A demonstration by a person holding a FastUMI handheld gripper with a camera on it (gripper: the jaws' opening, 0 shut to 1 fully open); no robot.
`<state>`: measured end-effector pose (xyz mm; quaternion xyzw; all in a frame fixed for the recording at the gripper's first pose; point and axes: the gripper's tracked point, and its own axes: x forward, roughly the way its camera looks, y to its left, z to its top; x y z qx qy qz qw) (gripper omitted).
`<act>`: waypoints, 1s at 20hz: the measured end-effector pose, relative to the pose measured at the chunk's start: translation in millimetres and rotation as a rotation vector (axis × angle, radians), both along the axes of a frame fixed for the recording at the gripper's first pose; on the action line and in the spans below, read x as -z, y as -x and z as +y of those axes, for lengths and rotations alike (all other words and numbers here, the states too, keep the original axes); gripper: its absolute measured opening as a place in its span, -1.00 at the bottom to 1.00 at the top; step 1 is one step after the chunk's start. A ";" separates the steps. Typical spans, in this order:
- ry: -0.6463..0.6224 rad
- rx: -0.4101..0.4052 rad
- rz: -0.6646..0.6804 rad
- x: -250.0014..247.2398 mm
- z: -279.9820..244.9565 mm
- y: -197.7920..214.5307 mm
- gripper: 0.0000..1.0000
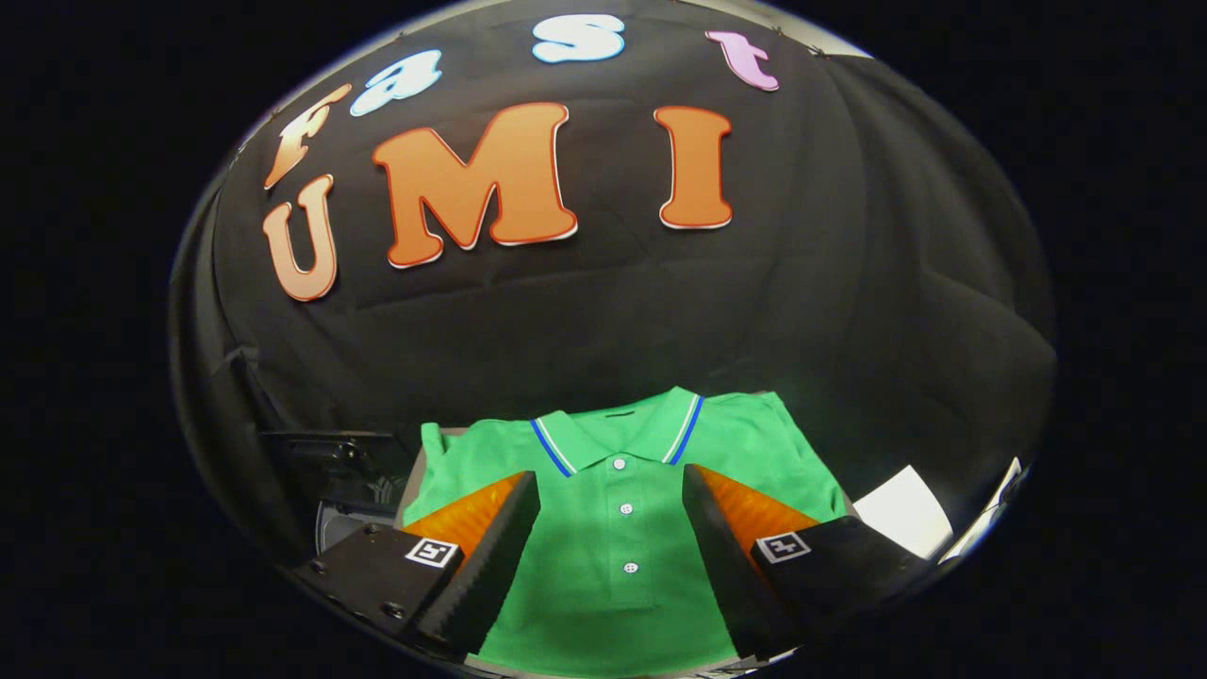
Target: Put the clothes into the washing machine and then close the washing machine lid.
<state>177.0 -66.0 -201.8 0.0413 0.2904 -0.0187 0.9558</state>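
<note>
- The gripper [611, 490] hangs low at the bottom centre of the frame, pointing forward and tilted down over the clothes.
- Its two fingers [490, 547] stand wide apart, released, with nothing clamped between them.
- A green polo shirt [622, 566] lies spread flat in the lower middle of the frame, collar towards the dark cloth wall [603, 321] at the back.
- The shirt's button placket [627, 538] runs straight down the gap between the fingers, collar [618, 434] just beyond their tips.
- I cannot tell whether the fingers touch the fabric or float just above it.
- Lower left, beside the shirt, sits a dark machine part [339, 481], too dim to make out clearly.
- Lower right, a white sheet [905, 514] lies near the shirt's sleeve.
</note>
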 end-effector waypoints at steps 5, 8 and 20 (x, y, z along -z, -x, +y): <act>-0.007 -0.009 0.112 36.3 -3.0 -12.6 0.97; -0.005 -0.014 0.196 53.6 -5.5 -14.7 0.97; 0.069 -0.035 0.377 66.0 -4.4 -15.3 0.97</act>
